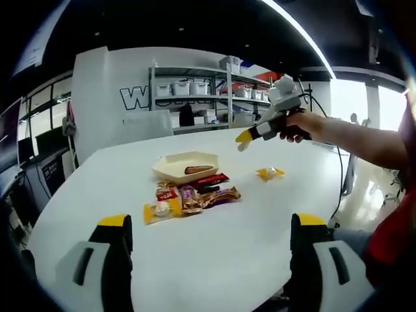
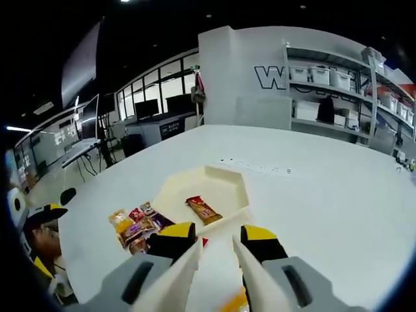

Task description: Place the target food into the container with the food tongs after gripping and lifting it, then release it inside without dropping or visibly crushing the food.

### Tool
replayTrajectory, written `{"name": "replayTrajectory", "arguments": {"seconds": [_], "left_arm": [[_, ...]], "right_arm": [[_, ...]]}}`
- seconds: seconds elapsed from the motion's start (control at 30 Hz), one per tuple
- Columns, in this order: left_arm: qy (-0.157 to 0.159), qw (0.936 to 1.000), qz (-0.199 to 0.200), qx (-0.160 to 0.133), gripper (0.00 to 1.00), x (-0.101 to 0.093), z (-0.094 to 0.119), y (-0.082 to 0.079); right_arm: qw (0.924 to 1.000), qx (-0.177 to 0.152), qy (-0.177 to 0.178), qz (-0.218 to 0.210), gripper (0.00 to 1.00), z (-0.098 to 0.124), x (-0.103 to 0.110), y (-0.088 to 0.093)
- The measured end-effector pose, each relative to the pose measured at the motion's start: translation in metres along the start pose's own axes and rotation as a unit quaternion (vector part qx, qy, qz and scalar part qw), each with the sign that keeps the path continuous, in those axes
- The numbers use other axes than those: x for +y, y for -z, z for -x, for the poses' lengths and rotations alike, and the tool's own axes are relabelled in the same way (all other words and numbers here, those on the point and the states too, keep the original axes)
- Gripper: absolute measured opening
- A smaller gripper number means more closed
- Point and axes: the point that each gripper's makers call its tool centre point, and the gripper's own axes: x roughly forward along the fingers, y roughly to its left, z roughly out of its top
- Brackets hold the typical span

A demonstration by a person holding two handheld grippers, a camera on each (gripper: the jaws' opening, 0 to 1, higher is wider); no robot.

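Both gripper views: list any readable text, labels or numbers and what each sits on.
"W": large outlined lettering on the white back wall; the letters after it are hidden behind the grey metal shelving rack.
Colourful snack wrappers piled on the white table: printing too small and blurred to read.
Brown wrapped bar in the cream hexagonal tray: unreadable.
White storage bins on the rack: no legible labels.

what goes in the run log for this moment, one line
right tongs: open, empty, above table | left gripper: open, idle | tray: one snack bar inside | snack pile: beside tray | yellow packet: apart
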Motion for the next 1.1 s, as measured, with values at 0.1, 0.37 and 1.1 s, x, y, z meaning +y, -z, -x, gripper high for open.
{"name": "replayTrajectory", "arguments": {"seconds": [0.1,0.37,1.1], "left_arm": [[0.001,1.0000,-0.001,-0.001,0.99,-0.002,0.000,-0.001],[0.006,1.0000,-0.001,-0.003,0.99,-0.006,-0.002,-0.002],[0.016,0.9998,-0.006,-0.002,0.99,-0.016,-0.005,-0.003]], "right_arm": [[1.0000,0.000,0.002,-0.004,0.22,0.006,-0.002,0.005],[0.9998,0.005,0.010,-0.014,0.22,0.017,-0.009,0.021],[0.9976,0.024,0.039,-0.052,0.22,0.039,-0.034,0.063]]}}
